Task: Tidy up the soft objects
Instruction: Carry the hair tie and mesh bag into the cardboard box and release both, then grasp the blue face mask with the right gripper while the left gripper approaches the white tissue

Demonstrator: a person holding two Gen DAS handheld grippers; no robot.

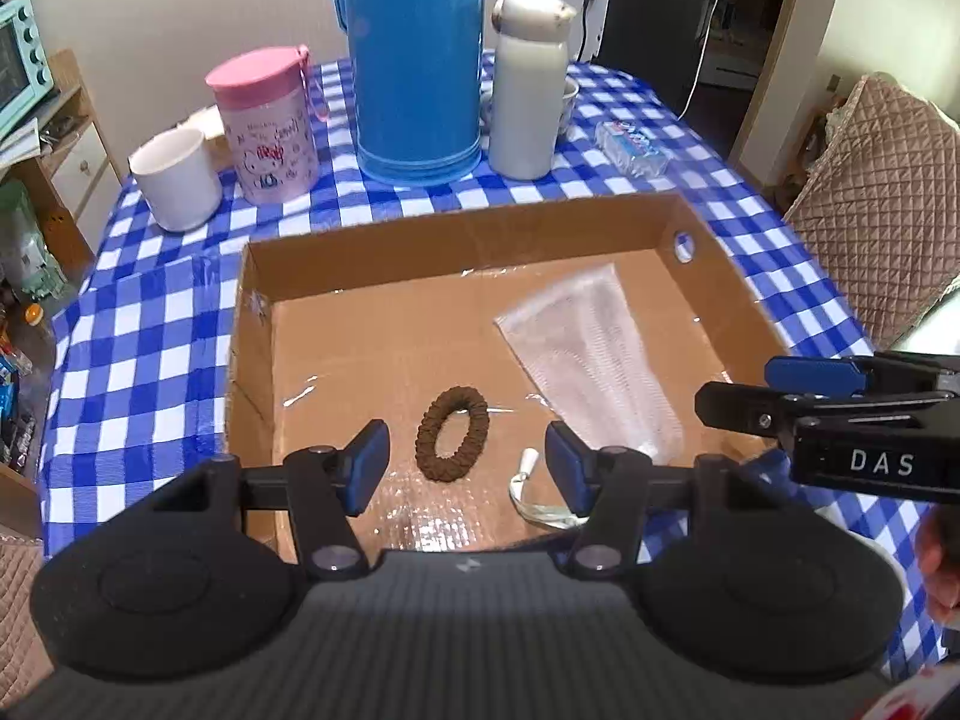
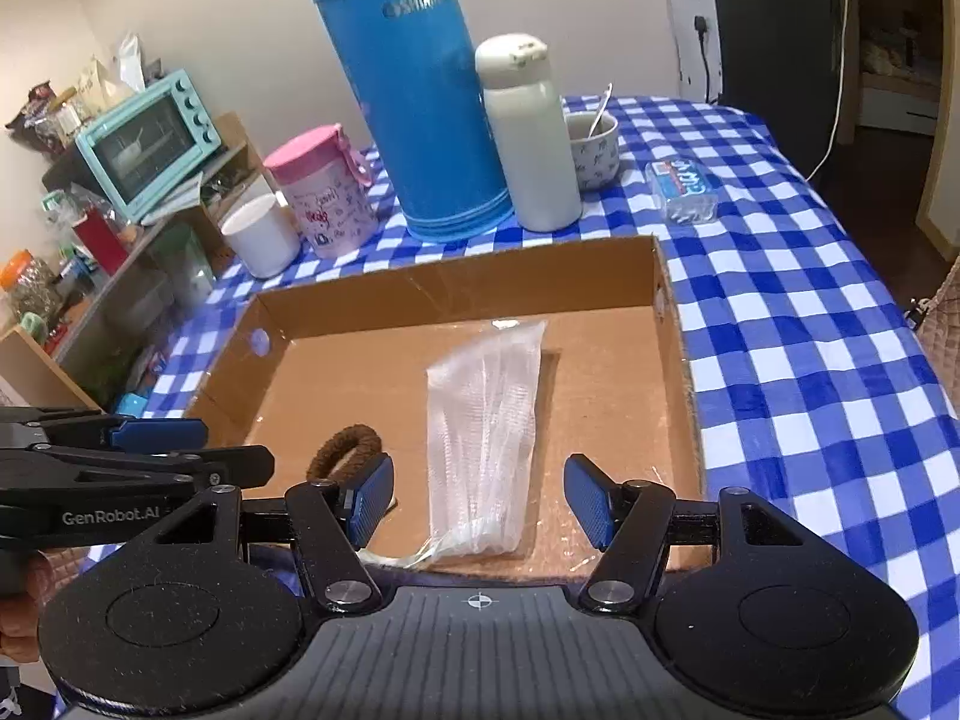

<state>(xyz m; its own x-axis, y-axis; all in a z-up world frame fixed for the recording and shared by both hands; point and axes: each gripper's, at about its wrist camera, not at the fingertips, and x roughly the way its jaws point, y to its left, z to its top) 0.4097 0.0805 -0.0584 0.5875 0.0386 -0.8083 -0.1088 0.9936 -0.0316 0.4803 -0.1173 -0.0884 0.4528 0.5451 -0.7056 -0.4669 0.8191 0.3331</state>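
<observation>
A shallow cardboard box sits on the checked table. Inside it lie a brown hair scrunchie and a white mesh drawstring pouch. My left gripper hovers above the box's near edge, open, the scrunchie lying on the floor below and between its blue pads, untouched. My right gripper is open over the pouch's near end, pads clear of it. In the left wrist view the right gripper juts in from the right; the right wrist view has the left gripper at its left edge.
Behind the box stand a tall blue thermos, a white flask, a pink-lidded jug, a white cup, a small bowl and a tissue pack. A padded chair is at the right.
</observation>
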